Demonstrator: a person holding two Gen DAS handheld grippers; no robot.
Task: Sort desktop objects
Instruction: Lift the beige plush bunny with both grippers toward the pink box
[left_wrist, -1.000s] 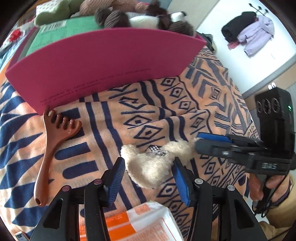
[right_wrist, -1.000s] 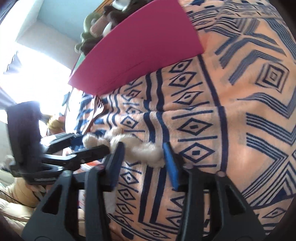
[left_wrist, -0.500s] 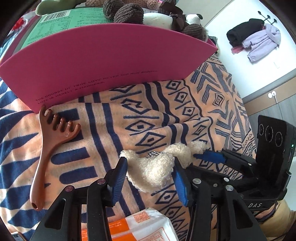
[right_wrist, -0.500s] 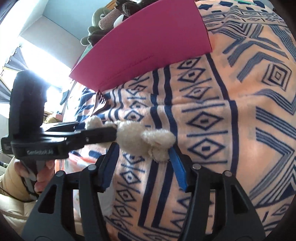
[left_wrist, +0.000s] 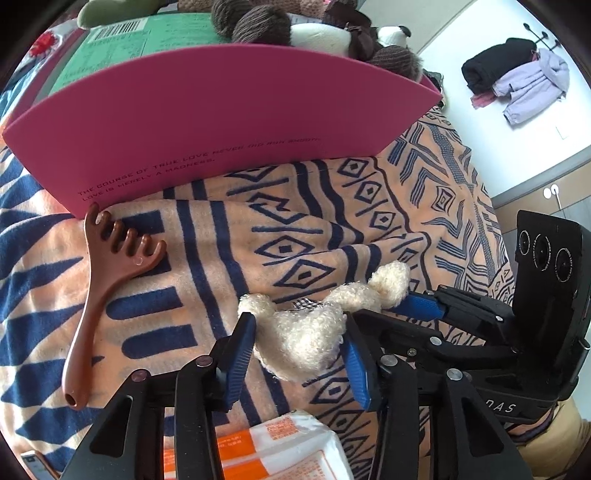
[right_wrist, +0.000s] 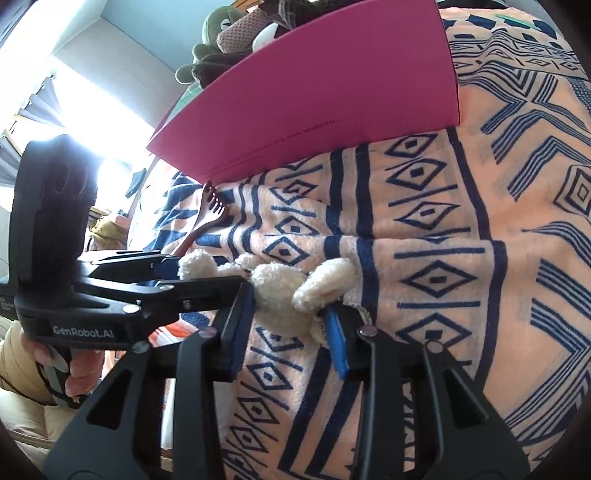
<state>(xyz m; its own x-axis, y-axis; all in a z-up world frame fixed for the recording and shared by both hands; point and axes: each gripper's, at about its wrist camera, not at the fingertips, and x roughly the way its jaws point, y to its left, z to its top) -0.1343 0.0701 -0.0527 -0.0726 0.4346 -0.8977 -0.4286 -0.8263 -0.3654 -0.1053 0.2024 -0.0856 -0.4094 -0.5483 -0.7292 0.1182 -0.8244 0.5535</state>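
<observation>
A small cream plush toy (left_wrist: 303, 339) sits between both grippers, just over the orange and blue patterned blanket (left_wrist: 229, 236). My left gripper (left_wrist: 297, 354) is shut on its body, both blue pads pressing the fur. From the right side, my right gripper (left_wrist: 391, 310) reaches in and grips the toy's upper end. In the right wrist view the plush toy (right_wrist: 284, 291) is pinched in my right gripper (right_wrist: 291, 325), while the left gripper (right_wrist: 207, 271) holds its far end.
A tall pink box wall (left_wrist: 221, 122) stands behind, with plush toys (left_wrist: 295, 29) and a green box (left_wrist: 122, 40) in it. A brown hand-shaped scratcher (left_wrist: 99, 295) lies left. An orange and white packet (left_wrist: 266, 450) lies below my left gripper. Coats (left_wrist: 517, 77) hang on the wall.
The right gripper has come in closer and its jaws have narrowed onto the toy. The left jaws have also narrowed on it. The scratcher and box have not moved.
</observation>
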